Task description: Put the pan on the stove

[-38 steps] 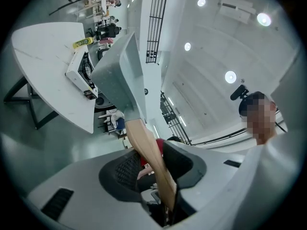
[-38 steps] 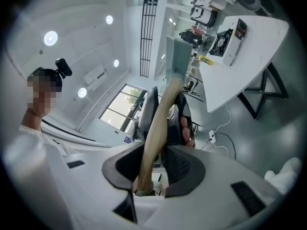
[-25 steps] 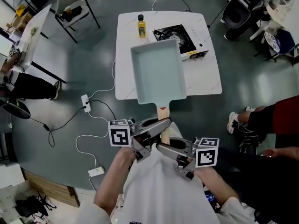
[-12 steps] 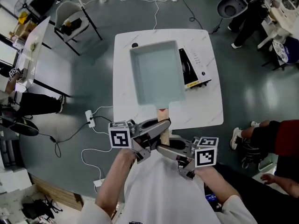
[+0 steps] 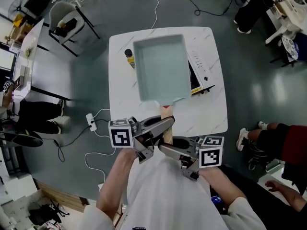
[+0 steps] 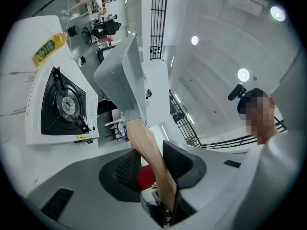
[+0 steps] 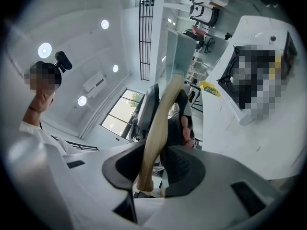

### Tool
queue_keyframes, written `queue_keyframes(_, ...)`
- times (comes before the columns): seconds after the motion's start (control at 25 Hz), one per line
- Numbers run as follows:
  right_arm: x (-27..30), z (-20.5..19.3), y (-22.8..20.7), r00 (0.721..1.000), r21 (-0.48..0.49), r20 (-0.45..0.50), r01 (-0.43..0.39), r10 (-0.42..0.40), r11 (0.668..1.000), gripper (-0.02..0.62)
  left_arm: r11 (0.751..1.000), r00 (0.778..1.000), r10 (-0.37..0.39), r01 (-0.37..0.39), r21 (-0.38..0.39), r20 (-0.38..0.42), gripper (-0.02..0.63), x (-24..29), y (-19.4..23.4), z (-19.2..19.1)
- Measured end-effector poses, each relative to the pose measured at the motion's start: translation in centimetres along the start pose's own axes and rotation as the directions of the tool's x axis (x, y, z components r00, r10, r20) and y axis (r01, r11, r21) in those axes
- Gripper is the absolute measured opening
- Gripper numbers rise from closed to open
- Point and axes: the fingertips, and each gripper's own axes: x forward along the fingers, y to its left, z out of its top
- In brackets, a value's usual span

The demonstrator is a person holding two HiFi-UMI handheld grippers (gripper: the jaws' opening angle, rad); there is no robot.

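A pale green rectangular pan (image 5: pixel 160 68) with a wooden handle (image 5: pixel 166 113) hangs level over the white table (image 5: pixel 211 116). Both grippers grip that handle: my left gripper (image 5: pixel 165 126) is shut on it from the left, and my right gripper (image 5: pixel 165 148) is shut on it just behind. In the left gripper view the handle (image 6: pixel 148 152) runs between the dark pads up to the pan (image 6: pixel 122 75), with the black-and-white portable stove (image 6: pixel 60 104) beside it. In the head view the pan hides most of the stove (image 5: pixel 199 78). The right gripper view shows the handle (image 7: pixel 156 133) clamped too.
A yellow oil bottle (image 5: pixel 128 57) stands on the table left of the pan. White cables and a power strip (image 5: pixel 90 120) lie on the grey floor at left. Chairs (image 5: pixel 67 23) stand at the far left, and a seated person's legs and shoes (image 5: pixel 268 138) are at right.
The pan and both grippers have moved forward over the table. The pan now covers most of the stove, and the bottle shows to the pan's left. The grips are unchanged.
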Motion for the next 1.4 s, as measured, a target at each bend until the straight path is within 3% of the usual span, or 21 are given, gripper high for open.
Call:
queue_keyframes(0.4, -0.5, 1.7, -1.9, 0.999, 0.039, 0.037, 0.015, -0.016, 0.999, 0.118, 0.999, 1.000, 0.007, -0.009, -0.052, -0.029, 0.140, 1.6, 2.2, 0.8)
queue_keyframes(0.6, -0.6, 4.0, -6.8, 0.999, 0.066, 0.042, 0.017, -0.019, 0.998, 0.119, 0.997, 0.998, 0.045, -0.048, -0.066, -0.043, 0.140, 3.3, 7.4, 2.2)
queue_keyframes(0.84, -0.8, 2.8, -7.2, 0.998, 0.088, 0.025, 0.055, -0.057, 0.995, 0.121, 0.993, 0.997, 0.038, -0.045, -0.105, -0.068, 0.140, 3.1, 7.8, 0.8)
queue_keyframes(1.4, 0.0, 3.2, -14.6, 0.995, 0.191, 0.077, 0.045, -0.061, 0.980, 0.121, 0.977, 0.988, 0.068, -0.094, -0.193, -0.136, 0.140, 3.6, 16.2, 0.1)
